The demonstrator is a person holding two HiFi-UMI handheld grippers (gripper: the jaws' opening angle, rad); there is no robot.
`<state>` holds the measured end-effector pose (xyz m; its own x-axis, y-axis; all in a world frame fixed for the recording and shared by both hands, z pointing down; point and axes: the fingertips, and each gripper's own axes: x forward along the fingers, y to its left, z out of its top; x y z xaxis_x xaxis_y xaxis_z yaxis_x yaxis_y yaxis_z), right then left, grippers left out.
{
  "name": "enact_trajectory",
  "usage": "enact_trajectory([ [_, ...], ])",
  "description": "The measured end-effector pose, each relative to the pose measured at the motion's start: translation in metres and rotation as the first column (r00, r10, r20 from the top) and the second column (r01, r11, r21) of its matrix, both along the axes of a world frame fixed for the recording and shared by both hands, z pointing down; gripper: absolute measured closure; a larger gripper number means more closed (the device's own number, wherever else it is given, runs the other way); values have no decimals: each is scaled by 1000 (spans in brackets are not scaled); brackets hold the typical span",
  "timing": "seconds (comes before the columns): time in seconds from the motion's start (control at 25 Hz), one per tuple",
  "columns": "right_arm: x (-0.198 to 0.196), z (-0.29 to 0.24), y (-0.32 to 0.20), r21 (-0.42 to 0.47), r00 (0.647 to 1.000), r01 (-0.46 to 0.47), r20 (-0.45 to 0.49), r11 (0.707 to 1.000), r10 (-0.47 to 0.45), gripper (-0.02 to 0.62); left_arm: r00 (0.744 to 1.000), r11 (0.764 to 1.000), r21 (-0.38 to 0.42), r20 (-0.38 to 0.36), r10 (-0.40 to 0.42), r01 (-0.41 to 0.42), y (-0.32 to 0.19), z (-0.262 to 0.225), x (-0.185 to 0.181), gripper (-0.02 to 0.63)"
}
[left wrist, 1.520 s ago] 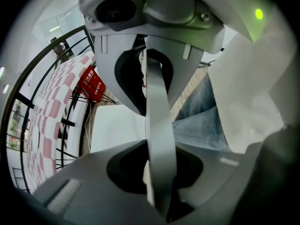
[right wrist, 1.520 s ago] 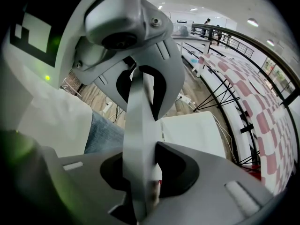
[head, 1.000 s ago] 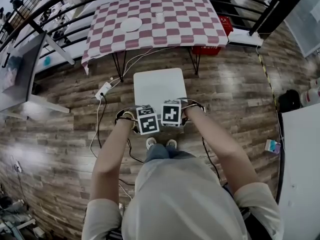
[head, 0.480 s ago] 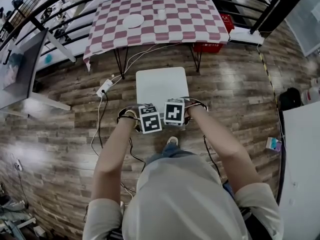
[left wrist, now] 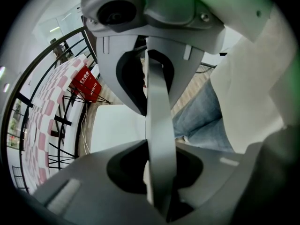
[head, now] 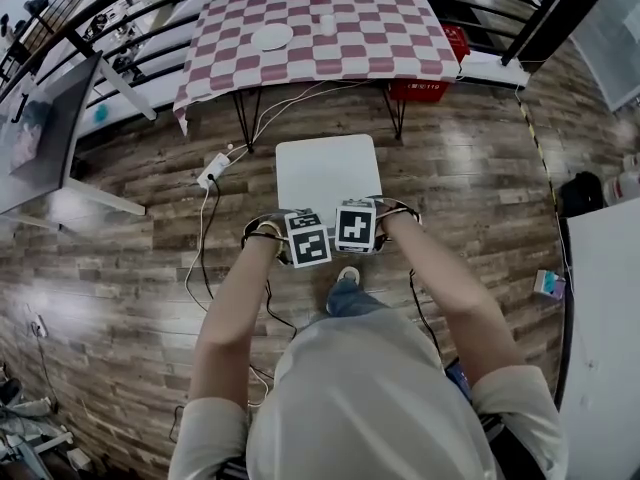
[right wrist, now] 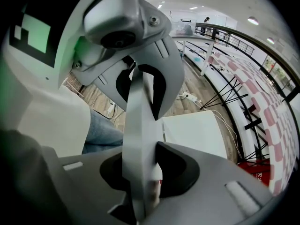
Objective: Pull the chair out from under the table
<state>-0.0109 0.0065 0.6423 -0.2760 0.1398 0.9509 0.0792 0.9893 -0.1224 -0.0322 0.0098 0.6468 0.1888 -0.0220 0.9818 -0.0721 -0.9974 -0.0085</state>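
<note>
The white chair (head: 328, 168) stands on the wood floor in front of the table with the red-and-white checked cloth (head: 320, 53), with a gap of floor between seat and table. My left gripper (head: 306, 240) and right gripper (head: 356, 226) sit side by side at the chair's near edge, both pointing down. In the left gripper view the jaws of my left gripper (left wrist: 157, 130) are shut on the pale chair back (left wrist: 160, 153). In the right gripper view my right gripper (right wrist: 140, 139) is shut on the same chair back (right wrist: 137, 125). The seat (right wrist: 192, 130) shows beyond the jaws.
A red crate (head: 425, 93) sits under the table. A power strip (head: 212, 168) and its cables lie on the floor to the chair's left. A plate (head: 272, 36) is on the cloth. A white table (head: 610, 318) stands at the right, a desk (head: 50, 138) at the left.
The chair and both grippers have come away from the table toward the person, who has stepped back. The strip of floor between seat and table is wider.
</note>
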Motion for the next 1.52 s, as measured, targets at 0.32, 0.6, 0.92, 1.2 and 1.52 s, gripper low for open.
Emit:
enact_trajectory([
  [0.32,2,0,31,-1,1000,4,-6,1000,-4,506,1000,1000,-3,0,8,-8,31,0,2,526],
  [0.6,3,-1,53,4,1000,-23,-5,1000,23,506,1000,1000,2,1,17,-17,54,0,2,526],
  [0.92,5,-1,76,2,1000,-20,-3,1000,20,506,1000,1000,10,3,26,-26,76,0,4,526],
  [1.2,8,-1,98,5,1000,-25,-10,1000,25,506,1000,1000,8,1,30,-30,98,0,6,526],
  [1.52,9,0,116,8,1000,-18,-13,1000,19,506,1000,1000,4,0,26,-26,116,0,8,526],
])
